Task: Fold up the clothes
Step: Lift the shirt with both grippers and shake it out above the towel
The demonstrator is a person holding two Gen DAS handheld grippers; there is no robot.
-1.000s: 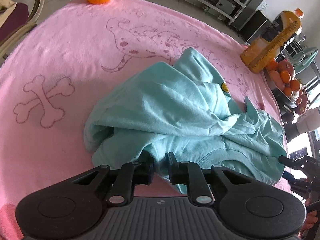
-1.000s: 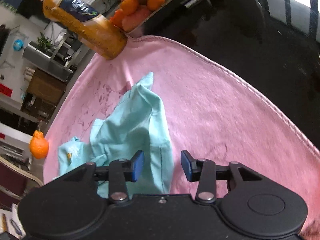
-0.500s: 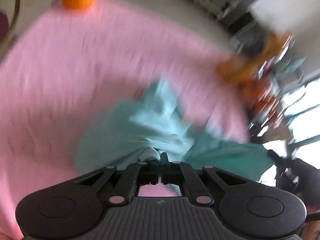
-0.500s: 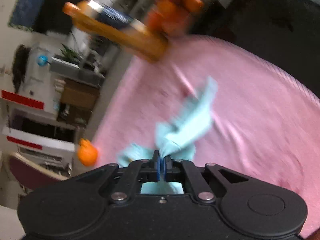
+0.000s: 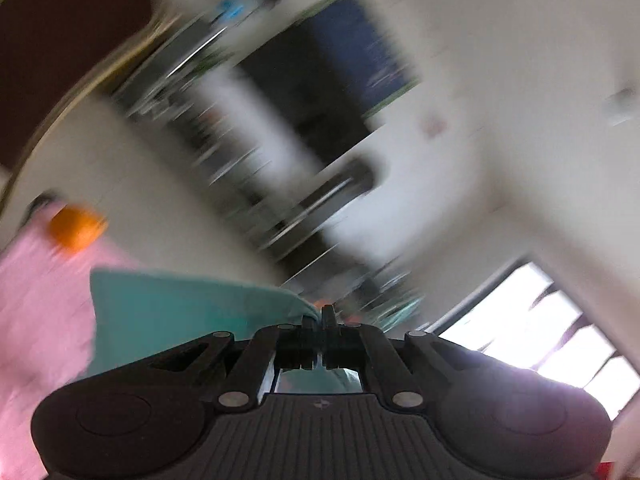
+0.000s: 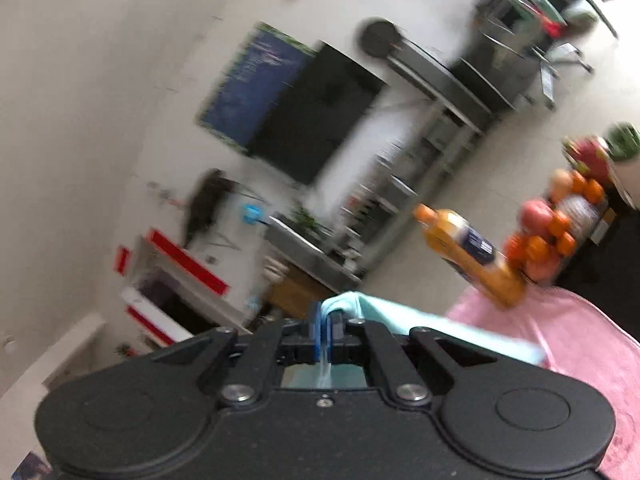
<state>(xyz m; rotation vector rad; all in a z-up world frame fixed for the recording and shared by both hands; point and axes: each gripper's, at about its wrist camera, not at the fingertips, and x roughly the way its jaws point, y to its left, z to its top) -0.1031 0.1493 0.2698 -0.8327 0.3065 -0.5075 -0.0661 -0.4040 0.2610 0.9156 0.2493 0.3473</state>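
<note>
Pointing level into the room, both tongs are clamped on one teal shirt (image 5: 180, 304), which hangs stretched from them above the pink cloth (image 5: 36, 304). Left tongs (image 5: 320, 318) pinch a bunched edge; right tongs (image 6: 325, 322) grip a fold between blue pads (image 6: 318, 328). One orange toy (image 5: 76, 228) shows only in the left view. One juice bottle (image 6: 468, 256) and a fruit pile (image 6: 560, 232) appear only in the right. Heavy blur smears the left view.

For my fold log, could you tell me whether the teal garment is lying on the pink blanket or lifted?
Lifted: both the left gripper and right gripper are shut on the teal garment.
</note>
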